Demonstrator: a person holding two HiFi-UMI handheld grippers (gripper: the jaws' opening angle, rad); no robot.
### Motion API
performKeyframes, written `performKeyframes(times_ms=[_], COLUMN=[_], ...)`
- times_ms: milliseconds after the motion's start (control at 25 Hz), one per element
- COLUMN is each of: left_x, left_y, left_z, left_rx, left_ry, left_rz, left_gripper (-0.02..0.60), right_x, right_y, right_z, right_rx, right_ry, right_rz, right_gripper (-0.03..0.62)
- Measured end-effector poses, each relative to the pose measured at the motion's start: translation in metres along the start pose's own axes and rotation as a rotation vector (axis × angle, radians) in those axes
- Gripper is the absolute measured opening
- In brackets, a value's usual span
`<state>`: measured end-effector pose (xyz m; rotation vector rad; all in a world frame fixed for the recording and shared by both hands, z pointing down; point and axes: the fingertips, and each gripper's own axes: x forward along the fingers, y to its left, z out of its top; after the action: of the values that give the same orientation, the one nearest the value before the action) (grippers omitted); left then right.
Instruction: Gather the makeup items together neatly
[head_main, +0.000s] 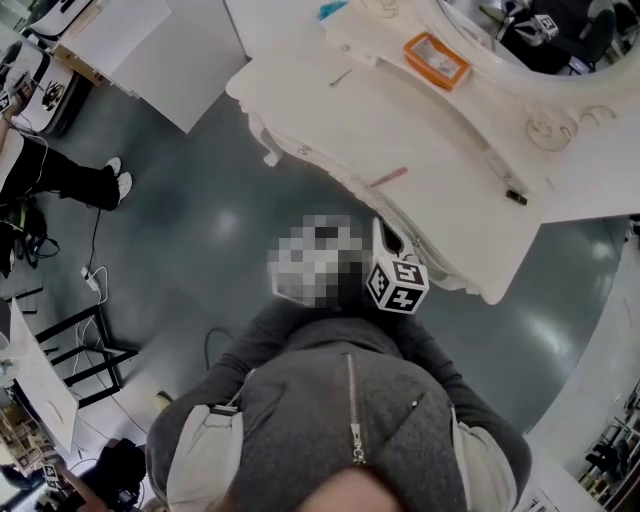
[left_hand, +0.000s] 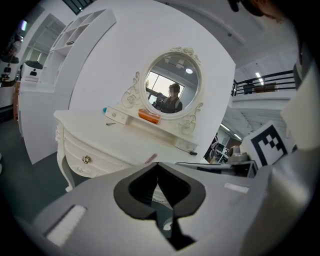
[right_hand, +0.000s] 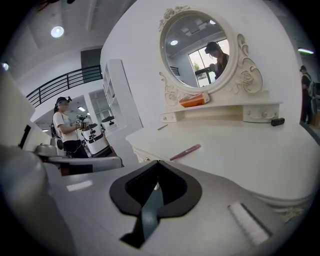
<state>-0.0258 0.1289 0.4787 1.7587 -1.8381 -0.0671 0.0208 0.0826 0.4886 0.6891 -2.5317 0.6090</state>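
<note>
Makeup items lie scattered on the white vanity table (head_main: 430, 150). An orange box (head_main: 437, 60) sits on the shelf under the mirror. A pink pencil (head_main: 387, 178) lies near the table's front edge, a small black item (head_main: 516, 197) at the right end of the shelf, and a thin stick (head_main: 341, 77) near the back left. My left gripper (left_hand: 158, 164) and right gripper (right_hand: 158, 163) are both shut and empty, held short of the table. The pink pencil (right_hand: 185, 152) lies just beyond the right jaws. One marker cube (head_main: 397, 283) shows at my chest.
An oval mirror (right_hand: 197, 50) stands at the back of the vanity. Drawer fronts with knobs (left_hand: 86, 160) face me. A person (right_hand: 67, 130) stands at the left with equipment. Another person's legs (head_main: 95, 180) and cables (head_main: 95, 280) are on the grey floor at the left.
</note>
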Motion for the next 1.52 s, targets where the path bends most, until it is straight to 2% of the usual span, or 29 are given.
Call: performKeyframes(times_ms=[560,920,1120,1360,1520], left_x=[0.068,0.112,0.132,0.143,0.148], left_y=[0.033,0.055,0.049,0.045,0.047], left_z=[0.054,0.085,0.092,0.098,0.1], left_rx=[0.017,0.03,0.071,0.055,0.067], left_ry=[-0.006,-0.035,-0.045,-0.058,-0.042], left_rz=[0.051,0.07,0.033,-0.041,-0.084], left_gripper=[0.011,0.011,0.011,0.011,0.011], right_x=[0.073,0.101,0.108,0.107,0.099], right_y=[-0.035,-0.079,-0.097,-0.101,-0.11], right_z=[0.073,0.111,0.121,0.121,0.12], right_rx=[-0.015,-0.004,-0.005,-0.001,0.033], right_ry=[-0.02,-0.055,-0.065,-0.074,-0.105], right_rz=[0.057,0.017,-0.01,-0.036,-0.086], right_gripper=[0.003,0.003,0.003,0.003,0.003])
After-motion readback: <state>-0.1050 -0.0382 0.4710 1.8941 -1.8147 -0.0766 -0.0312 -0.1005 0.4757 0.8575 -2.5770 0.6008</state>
